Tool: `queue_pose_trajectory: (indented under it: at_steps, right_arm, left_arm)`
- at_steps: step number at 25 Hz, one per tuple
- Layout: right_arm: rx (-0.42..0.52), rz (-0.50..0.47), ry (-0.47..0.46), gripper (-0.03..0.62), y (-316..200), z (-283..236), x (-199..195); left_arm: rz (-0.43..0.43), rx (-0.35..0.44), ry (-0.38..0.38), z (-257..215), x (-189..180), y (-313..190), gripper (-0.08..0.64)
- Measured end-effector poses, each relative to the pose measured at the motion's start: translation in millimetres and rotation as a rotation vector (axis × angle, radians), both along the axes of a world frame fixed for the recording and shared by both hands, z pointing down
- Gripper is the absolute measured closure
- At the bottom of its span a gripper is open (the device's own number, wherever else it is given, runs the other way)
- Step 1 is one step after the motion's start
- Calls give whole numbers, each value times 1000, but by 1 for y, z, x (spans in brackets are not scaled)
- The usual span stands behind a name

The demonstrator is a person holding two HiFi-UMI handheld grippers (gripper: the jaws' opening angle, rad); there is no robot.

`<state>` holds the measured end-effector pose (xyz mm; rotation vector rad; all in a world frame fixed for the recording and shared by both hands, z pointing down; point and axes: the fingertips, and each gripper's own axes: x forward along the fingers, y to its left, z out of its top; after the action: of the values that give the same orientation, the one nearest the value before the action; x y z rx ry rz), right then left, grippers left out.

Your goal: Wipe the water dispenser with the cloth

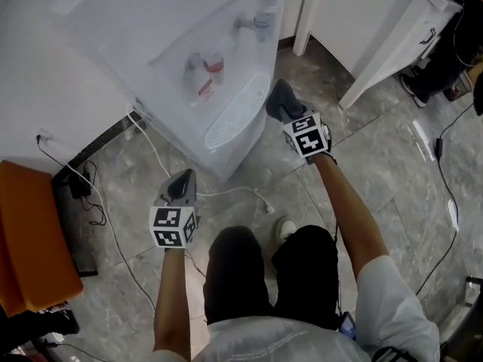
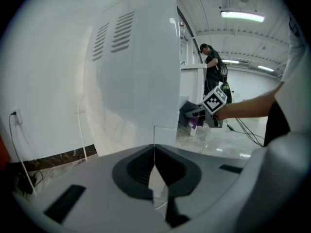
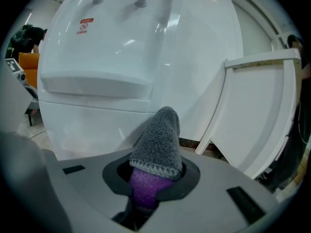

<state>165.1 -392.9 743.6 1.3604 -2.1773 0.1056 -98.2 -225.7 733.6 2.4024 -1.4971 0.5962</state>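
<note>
water dispenser: white, upright, two taps | cloth: grey-purple, folded, clamped in jaws, near dispenser front

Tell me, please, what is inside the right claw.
A folded cloth, grey fleece outside and purple underneath, is clamped in the right claw. It fills the gap and covers the jaw tips, so how deep it is gripped cannot be seen.
</note>
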Motion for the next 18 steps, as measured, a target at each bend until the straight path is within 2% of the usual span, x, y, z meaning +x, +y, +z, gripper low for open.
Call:
queue_pose_trajectory:
  at_steps: [5,10,18]
  right_arm:
    - [24,-40,8,524,-7,-2,-23]
    - [9,-132,-48,523,18,-1,-64]
    - [-27,-446,-42,524,106,11,-146]
  left_arm:
    - [4,20,-2,-3,-10,7,543]
    - [0,34,3,-7,-23,11,543]
    - [35,41,-4,-4,-28,18,543]
